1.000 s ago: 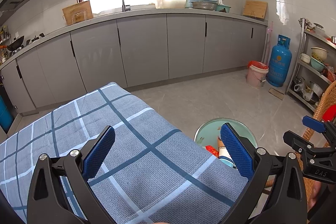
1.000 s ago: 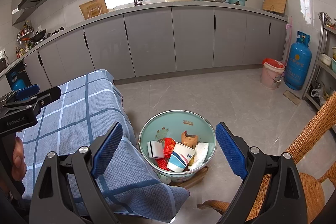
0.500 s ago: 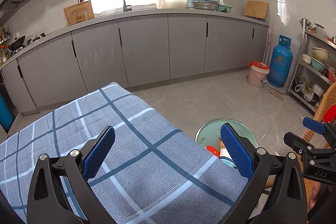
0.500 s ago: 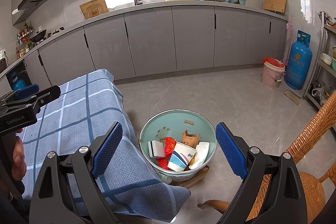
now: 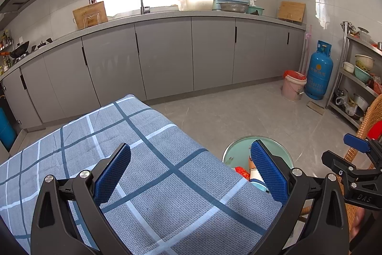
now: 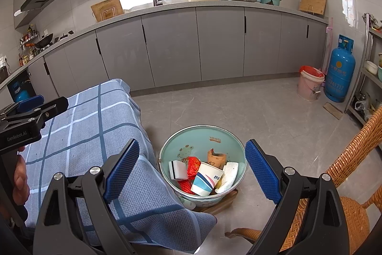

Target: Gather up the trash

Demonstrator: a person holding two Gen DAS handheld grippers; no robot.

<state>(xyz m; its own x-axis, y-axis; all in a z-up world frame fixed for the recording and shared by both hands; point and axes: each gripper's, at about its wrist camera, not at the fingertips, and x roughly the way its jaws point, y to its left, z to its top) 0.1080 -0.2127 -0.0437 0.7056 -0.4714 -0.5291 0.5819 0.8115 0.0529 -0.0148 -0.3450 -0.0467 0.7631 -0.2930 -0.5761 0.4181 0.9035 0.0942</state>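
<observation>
On the left, a table under a blue-grey checked cloth [image 5: 148, 173] fills the near part of the left wrist view. The left gripper [image 5: 189, 173] hangs over this cloth with its blue-padded fingers [image 5: 112, 175] spread wide and nothing between them.

Just right of the table, on the floor, stands a pale green bucket [image 6: 164, 154] on a low wooden board. It holds the trash: a white sponge-like block [image 6: 177, 170] at the left, red crumpled wrappers [image 6: 193, 165], a brown paper carton [image 6: 216, 157] at the far side, a striped paper cup [image 6: 206, 179] lying tilted in the near middle, and a white paper towel [image 6: 228, 177] at the right.

The right gripper [image 6: 191, 172] is above the bucket, fingers [image 6: 261, 175] wide apart and holding nothing.

Right of the bucket is a wicker chair [image 6: 353, 207]. Far right, by the grey cabinets, stand a pink bin [image 6: 309, 85] with a red liner and a blue gas cylinder [image 6: 340, 68].
</observation>
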